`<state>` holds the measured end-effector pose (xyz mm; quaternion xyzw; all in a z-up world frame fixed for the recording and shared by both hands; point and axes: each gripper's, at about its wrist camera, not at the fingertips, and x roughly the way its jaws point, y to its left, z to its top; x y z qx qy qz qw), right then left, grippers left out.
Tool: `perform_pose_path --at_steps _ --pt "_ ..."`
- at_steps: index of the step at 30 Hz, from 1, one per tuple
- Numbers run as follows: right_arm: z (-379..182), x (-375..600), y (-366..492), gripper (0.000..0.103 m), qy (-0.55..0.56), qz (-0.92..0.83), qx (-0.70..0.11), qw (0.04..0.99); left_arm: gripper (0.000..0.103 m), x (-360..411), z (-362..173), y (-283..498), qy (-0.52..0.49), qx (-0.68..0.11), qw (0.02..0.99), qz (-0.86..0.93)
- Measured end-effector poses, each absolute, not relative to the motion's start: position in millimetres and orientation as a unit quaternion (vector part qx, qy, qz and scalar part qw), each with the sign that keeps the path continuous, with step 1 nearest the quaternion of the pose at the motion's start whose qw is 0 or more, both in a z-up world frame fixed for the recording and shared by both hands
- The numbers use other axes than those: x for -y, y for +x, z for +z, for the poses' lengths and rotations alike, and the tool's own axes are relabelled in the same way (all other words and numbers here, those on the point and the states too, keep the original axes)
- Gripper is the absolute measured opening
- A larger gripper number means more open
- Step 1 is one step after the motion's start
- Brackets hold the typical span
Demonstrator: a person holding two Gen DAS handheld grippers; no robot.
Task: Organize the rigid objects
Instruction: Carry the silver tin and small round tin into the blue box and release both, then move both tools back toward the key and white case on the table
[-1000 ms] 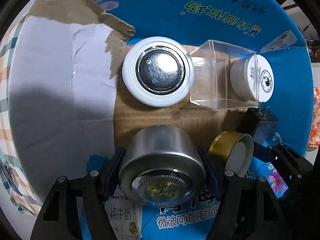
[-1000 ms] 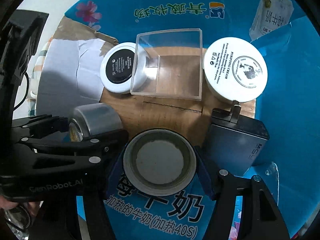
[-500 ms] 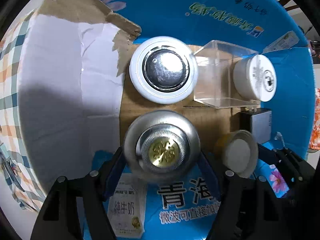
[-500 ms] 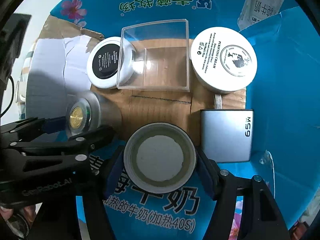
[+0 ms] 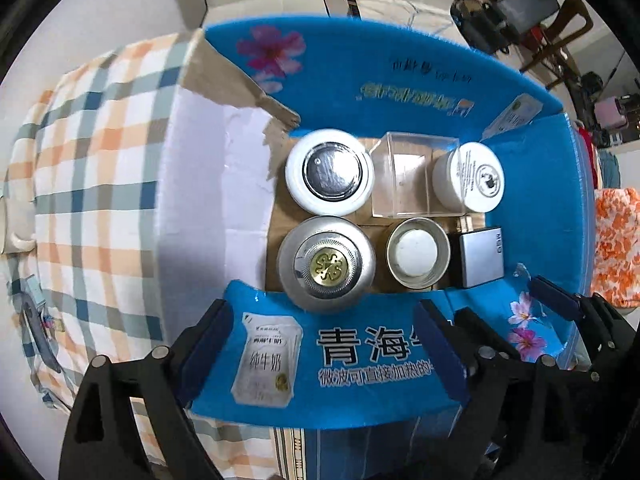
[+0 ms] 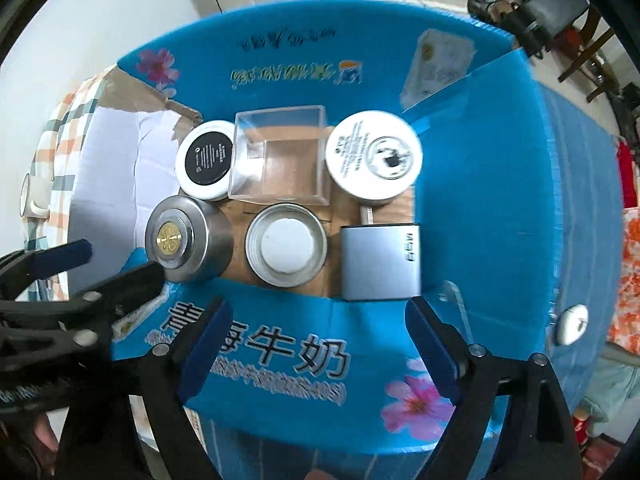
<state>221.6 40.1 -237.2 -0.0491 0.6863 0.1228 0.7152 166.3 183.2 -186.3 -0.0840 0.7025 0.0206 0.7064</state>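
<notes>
Looking nearly done: six items packed in box (image 5: pixel 400 96), silver tin (image 5: pixel 326 264) beside open tin (image 5: pixel 418 253). Left tongs (image 5: pixel 324 344) and right tongs (image 6: pixel 316 344) released, empty, hovering above near wall.

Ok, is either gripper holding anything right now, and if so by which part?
Nothing is held. The left gripper and right gripper are both open above the box; the silver tin and open tin sit inside it.
</notes>
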Motion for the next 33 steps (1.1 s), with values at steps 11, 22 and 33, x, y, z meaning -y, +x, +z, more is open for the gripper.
perform_pose_path --at_steps 11,22,33 --pt "-162 -3 183 0.091 -0.042 0.109 -0.637 0.762 0.103 -157 -135 145 -0.062 -0.646 0.760 0.036" --pt "-96 32 157 0.092 -0.019 0.117 -0.604 0.788 0.103 -132 -69 117 -0.046 -0.583 0.810 0.044" --pt "-60 50 141 0.092 -0.009 0.133 -0.583 0.801 0.103 -109 -37 105 -0.037 -0.554 0.831 0.043"
